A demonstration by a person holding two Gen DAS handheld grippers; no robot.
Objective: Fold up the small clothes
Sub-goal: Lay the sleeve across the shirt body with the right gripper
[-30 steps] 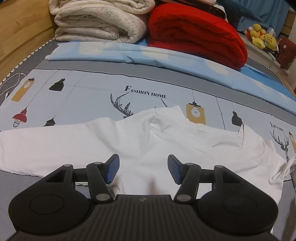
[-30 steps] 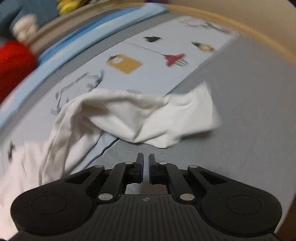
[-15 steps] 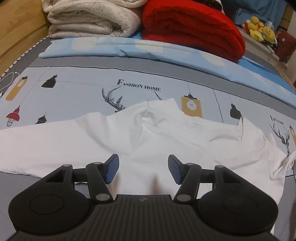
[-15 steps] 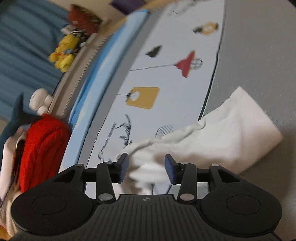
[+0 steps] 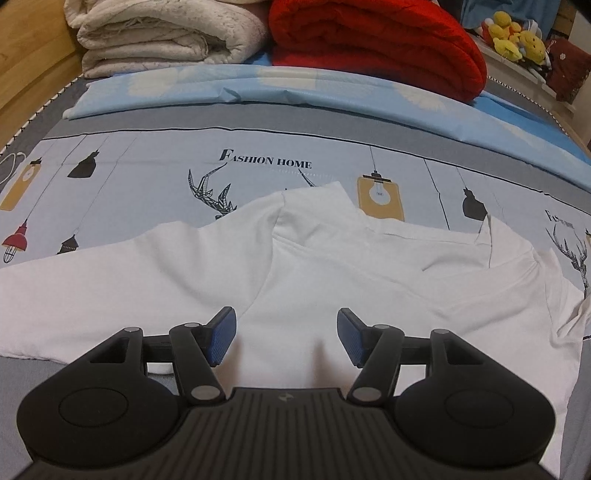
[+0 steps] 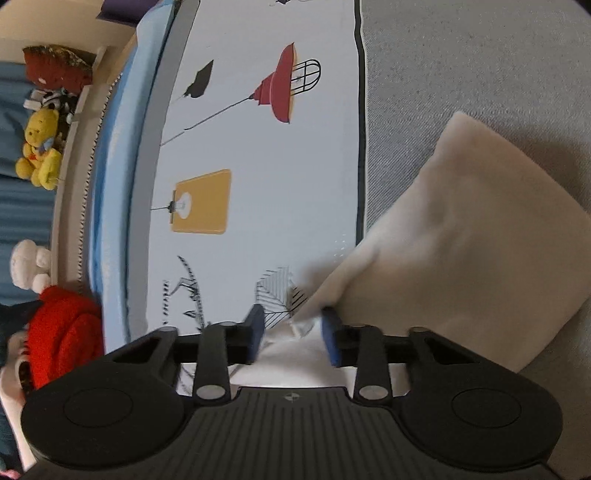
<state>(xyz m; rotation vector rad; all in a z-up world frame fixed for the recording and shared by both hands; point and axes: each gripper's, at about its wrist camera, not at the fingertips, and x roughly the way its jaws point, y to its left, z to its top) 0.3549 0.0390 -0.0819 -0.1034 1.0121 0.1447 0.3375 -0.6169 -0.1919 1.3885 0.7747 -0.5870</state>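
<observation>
**Fingers set for the sleeve fold**

Our left fingers (image 5: 282, 341) stand apart and empty over the white shirt (image 5: 332, 280), ready to pin it on the bed (image 5: 258, 147). Our right fingers (image 6: 293, 334) are closing around a bunch of its sleeve (image 6: 461, 236), not yet pinching, presumably to fold it inward.

Bed (image 5: 155, 173) carries all: pale printed sheet with lamps, deer heads, "Fashion Home" lettering, grey border. White shirt (image 5: 332, 273) spread flat on sheet, one sleeve (image 6: 461, 236) reaching onto grey border. Beyond shirt: light blue folded cover (image 5: 295, 88) across bed. On cover, cream quilt (image 5: 162, 33) left, red quilt (image 5: 376, 40) right, side by side
</observation>
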